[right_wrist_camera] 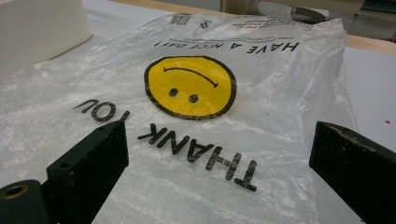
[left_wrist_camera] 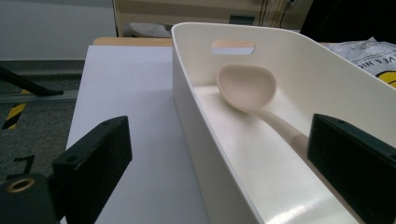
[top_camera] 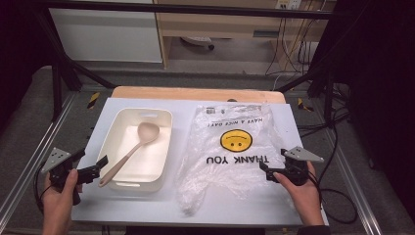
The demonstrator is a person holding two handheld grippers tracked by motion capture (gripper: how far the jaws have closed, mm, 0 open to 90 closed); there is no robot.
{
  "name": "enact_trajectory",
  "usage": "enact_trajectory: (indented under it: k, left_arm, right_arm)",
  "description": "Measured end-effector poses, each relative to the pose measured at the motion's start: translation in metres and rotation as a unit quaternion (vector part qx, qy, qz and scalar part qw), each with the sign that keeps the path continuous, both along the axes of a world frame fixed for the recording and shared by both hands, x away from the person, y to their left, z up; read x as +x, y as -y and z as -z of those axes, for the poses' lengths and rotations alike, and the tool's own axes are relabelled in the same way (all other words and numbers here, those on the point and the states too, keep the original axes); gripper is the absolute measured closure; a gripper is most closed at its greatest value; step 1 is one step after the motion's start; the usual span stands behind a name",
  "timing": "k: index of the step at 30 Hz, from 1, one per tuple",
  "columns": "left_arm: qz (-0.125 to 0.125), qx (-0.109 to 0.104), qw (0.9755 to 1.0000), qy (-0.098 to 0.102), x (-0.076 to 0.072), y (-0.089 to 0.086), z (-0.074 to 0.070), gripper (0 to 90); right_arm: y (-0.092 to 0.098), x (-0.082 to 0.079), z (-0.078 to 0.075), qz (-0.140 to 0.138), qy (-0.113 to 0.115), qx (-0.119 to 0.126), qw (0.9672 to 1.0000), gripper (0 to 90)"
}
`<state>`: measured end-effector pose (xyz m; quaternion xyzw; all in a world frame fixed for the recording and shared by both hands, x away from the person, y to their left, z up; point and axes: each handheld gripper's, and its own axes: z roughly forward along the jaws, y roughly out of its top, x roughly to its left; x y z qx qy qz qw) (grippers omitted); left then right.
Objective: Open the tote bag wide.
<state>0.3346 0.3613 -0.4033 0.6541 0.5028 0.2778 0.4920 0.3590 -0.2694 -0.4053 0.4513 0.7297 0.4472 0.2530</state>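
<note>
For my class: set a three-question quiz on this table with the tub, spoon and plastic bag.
1. True or false: the spoon lies inside the tub.
2. What is printed in yellow on the plastic bag? A) a star B) a smiley face C) an arrow
3. Which hand-held gripper is nearer the bag?

Key:
1. True.
2. B.
3. The right hand-held gripper; the left hand-held gripper is beside the tub, jaws open.

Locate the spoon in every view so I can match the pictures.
High view: the spoon lies slantwise in the white bin, left of centre, handle end over the near rim.
Left gripper view: centre, bowl toward the bin's far wall.
Right gripper view: not in it.
Shared landmark: the smiley plastic bag.
</note>
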Motion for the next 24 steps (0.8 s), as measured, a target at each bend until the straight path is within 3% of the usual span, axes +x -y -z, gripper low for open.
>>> enact_trajectory:
  k: [5, 10, 14, 20, 24]
  left_arm:
    - [-0.001, 0.001, 1.0, 0.002, 0.0, 0.001, 0.0, 6.3]
    - [-0.004, 0.002, 1.0, -0.001, 0.0, 0.0, 0.001, 6.3]
    - [-0.006, 0.003, 1.0, -0.002, 0.0, 0.001, 0.002, 6.3]
    - [-0.005, 0.005, 1.0, 0.0, -0.001, 0.002, 0.002, 6.4]
    - [-0.008, 0.006, 0.9999, 0.0, -0.001, 0.002, 0.002, 6.4]
  right_arm:
    - [0.006, 0.004, -0.008, 0.015, 0.003, 0.001, 0.9999, 6.4]
    - [0.022, 0.021, -0.018, 0.04, 0.008, -0.002, 0.9992, 7.0]
    - [0.035, 0.041, -0.02, 0.053, -0.003, -0.009, 0.9986, 10.5]
    - [0.053, 0.067, -0.004, 0.076, -0.024, -0.007, 0.9968, 24.3]
    - [0.06, 0.076, 0.009, 0.086, -0.041, -0.027, 0.9951, 34.3]
